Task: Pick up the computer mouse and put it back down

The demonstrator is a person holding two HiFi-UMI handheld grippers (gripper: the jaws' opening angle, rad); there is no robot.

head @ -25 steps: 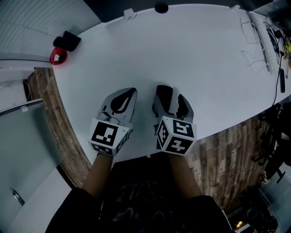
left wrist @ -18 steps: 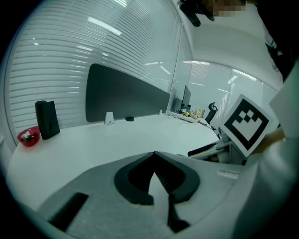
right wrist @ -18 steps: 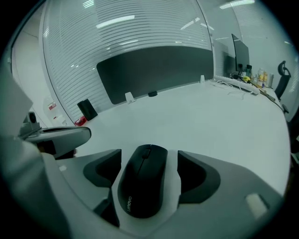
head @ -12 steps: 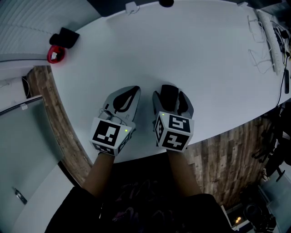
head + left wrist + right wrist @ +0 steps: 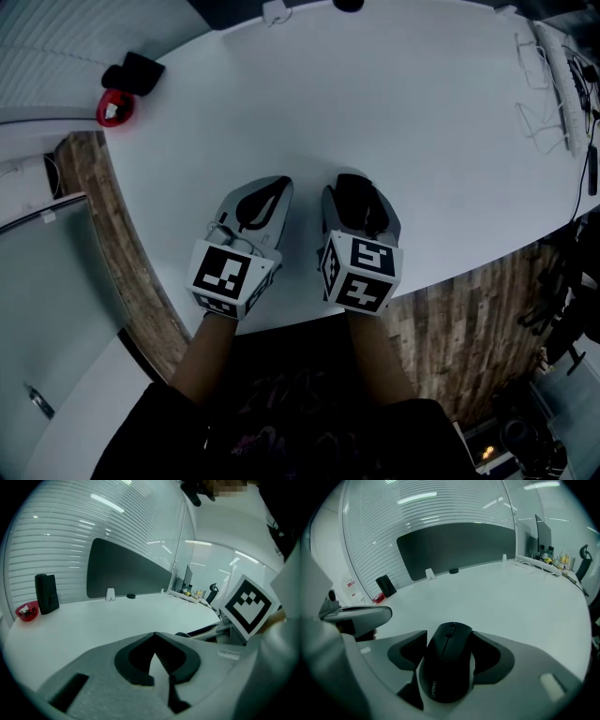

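Observation:
A black computer mouse [image 5: 353, 206] lies on the white table [image 5: 394, 103] near its front edge. My right gripper [image 5: 359, 197] is around it, one jaw on each side. In the right gripper view both pads touch the flanks of the mouse [image 5: 446, 663], whose wheel end points away from me. These jaws have just been closing with the mouse between them. My left gripper [image 5: 278, 184] rests just left of it, shut with its tips together and nothing in them; in its own view the left gripper [image 5: 154, 634] points over bare table.
A black box [image 5: 136, 73] and a red holder [image 5: 111, 111] sit at the table's far left edge. A power strip with cables [image 5: 561, 80] lies at the far right. A small white stand [image 5: 274, 11] and a dark puck [image 5: 347, 5] are at the back.
The right gripper's jaws have drawn in around the mouse, which now sits deeper between them. The left gripper has kept its place.

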